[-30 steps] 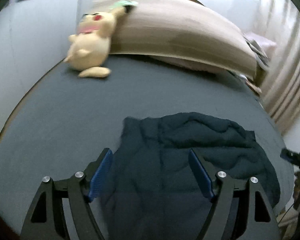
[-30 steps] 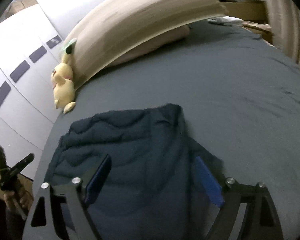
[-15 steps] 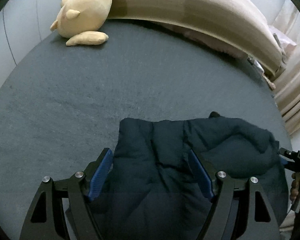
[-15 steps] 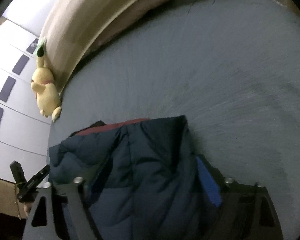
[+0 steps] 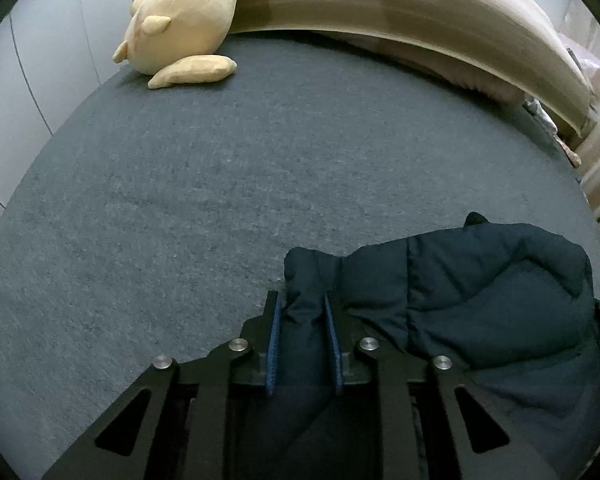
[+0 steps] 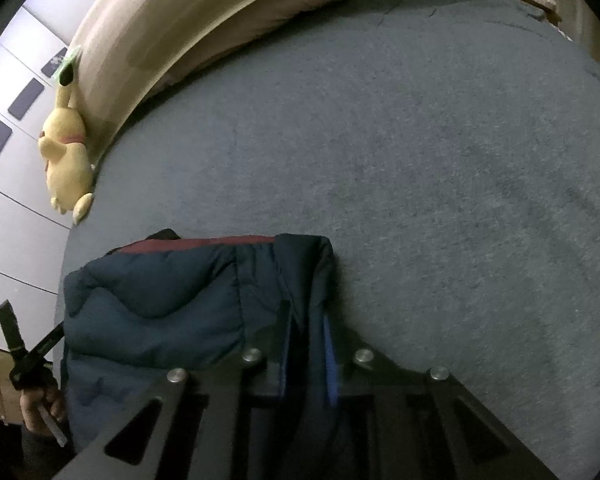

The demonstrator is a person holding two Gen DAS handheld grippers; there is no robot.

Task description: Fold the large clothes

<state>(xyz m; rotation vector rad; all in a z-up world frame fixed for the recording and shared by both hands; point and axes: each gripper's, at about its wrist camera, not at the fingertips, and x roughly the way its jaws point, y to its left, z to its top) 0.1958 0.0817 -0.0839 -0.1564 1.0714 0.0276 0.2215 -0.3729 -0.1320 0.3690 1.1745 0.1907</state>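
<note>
Navy puffer jacket lies bunched at the near edge of the bed, on the grey sheet. A dark red lining strip shows along its far edge in the right wrist view.

Left gripper: jaws closing, a fold at the jacket's left corner pinched between the blue pads, fabric bulging out past the fingertips. Clamped on the jacket.

Right gripper: jaws closing, pads squeezed onto the jacket's right edge, fabric runs up between them. Also clamped on the jacket.

Both grippers point steeply down at the mattress, one at each end of the near hem. The rest of the jacket sits slumped between them, touching the sheet.

Left gripper's frame and the hand holding it show at the lower left of the right wrist view, just beside the jacket's left end.

Yellow plush toy leans on the tan headboard at the far left corner of the bed, well apart from the jacket. Pinkish pillow lies along the headboard.
</note>
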